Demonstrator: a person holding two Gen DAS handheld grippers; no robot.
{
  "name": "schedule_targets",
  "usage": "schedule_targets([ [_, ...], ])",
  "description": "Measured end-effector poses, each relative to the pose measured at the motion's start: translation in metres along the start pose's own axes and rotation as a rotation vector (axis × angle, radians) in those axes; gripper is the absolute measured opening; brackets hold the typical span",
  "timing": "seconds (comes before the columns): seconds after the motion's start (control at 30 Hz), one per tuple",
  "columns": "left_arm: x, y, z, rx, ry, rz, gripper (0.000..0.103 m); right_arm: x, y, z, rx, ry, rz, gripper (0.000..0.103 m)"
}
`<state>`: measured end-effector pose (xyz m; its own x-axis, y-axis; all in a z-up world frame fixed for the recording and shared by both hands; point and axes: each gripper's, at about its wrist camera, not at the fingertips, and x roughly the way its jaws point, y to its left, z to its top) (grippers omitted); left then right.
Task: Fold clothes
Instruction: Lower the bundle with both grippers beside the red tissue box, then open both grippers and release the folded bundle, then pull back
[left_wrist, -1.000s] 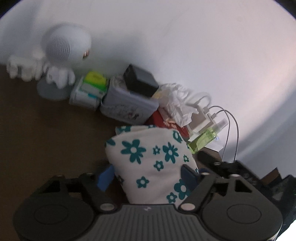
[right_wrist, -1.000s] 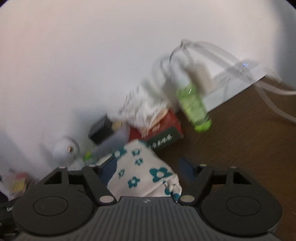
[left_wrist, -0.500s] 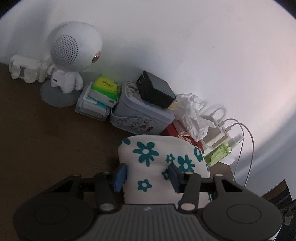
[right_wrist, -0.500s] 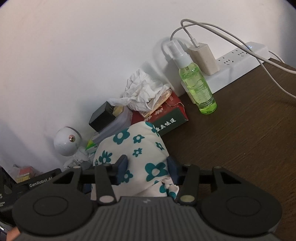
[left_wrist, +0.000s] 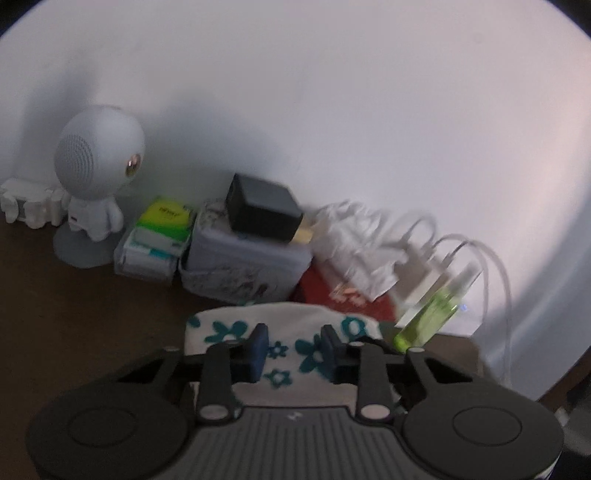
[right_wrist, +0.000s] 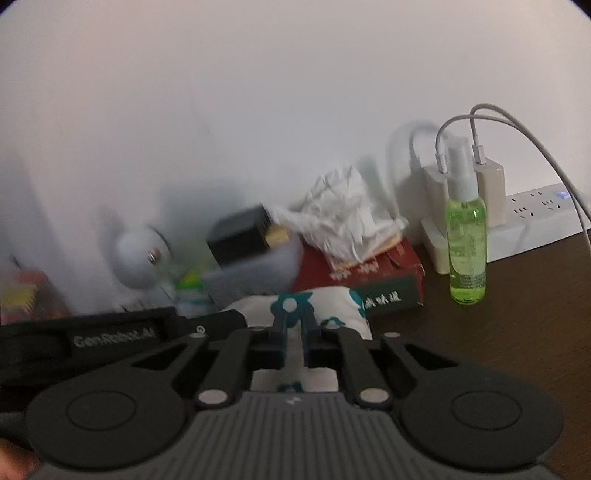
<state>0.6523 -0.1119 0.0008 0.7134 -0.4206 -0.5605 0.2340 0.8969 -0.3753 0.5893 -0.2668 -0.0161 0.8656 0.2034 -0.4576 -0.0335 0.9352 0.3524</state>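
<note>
We had the white garment with teal flowers (left_wrist: 280, 332) bunched on the dark tabletop (left_wrist: 74, 314), close to the clutter along the wall, with a tong set on each side of it so an edge could be lifted at two points, which is probably the start of a fold.

The left tongs (left_wrist: 291, 349) were closing with the cloth between their blue pads; a band of fabric showed in the gap, and the pads seemed to sit against it, though blur left the firmness of that grip unclear. The right tongs (right_wrist: 293, 334) had come almost fully together, pinching a thin ridge of the same cloth (right_wrist: 328, 306).

The left wrist view gave us the round white speaker figure (left_wrist: 98, 173), the stacked tissue packs (left_wrist: 155, 236) and the pale box with a black adapter on top (left_wrist: 240, 258) fairly clearly; in the right wrist view these were smeared. That view showed instead the red tissue carton (right_wrist: 369, 273), the green spray bottle (right_wrist: 466, 251) standing upright and the power strip with chargers (right_wrist: 535, 218), and also the body of the other tool at lower left, just beside the garment.
</note>
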Motion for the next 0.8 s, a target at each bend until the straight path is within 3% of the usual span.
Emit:
schedule_targets([
  [0.17,0.012,0.007,-0.007,-0.017,0.023,-0.002,0.026,0.007,-0.002,-0.003,-0.011,0.046,-0.027,0.004],
  [0.37,0.007,0.002,-0.005,0.007,0.005,0.0,0.027,0.003,-0.006,-0.003,-0.005,0.024,-0.013,0.004],
  [0.4,0.0,0.002,-0.005,0.014,-0.025,-0.01,0.029,-0.003,-0.008,0.0,0.016,0.011,0.008,0.007],
  [0.47,-0.014,0.001,-0.006,0.026,-0.085,-0.024,0.049,-0.019,-0.012,0.007,0.044,-0.025,0.046,0.01],
  [0.5,-0.023,0.0,-0.009,0.044,-0.117,-0.012,0.051,-0.024,-0.011,0.009,0.028,-0.02,0.035,0.011],
  [0.53,-0.031,-0.001,-0.013,0.064,-0.147,0.002,0.051,-0.029,-0.01,0.01,0.012,-0.014,0.023,0.013],
  [0.67,-0.035,-0.003,-0.019,0.087,-0.082,-0.022,0.048,-0.033,-0.004,0.006,-0.069,0.063,0.016,0.015],
  [0.73,-0.03,-0.006,-0.022,0.109,-0.052,-0.019,0.039,-0.029,0.001,0.001,-0.108,0.076,-0.015,0.014],
  [0.8,-0.026,-0.006,-0.023,0.119,-0.033,-0.013,0.038,-0.026,0.003,-0.002,-0.133,0.083,-0.032,0.014],
])
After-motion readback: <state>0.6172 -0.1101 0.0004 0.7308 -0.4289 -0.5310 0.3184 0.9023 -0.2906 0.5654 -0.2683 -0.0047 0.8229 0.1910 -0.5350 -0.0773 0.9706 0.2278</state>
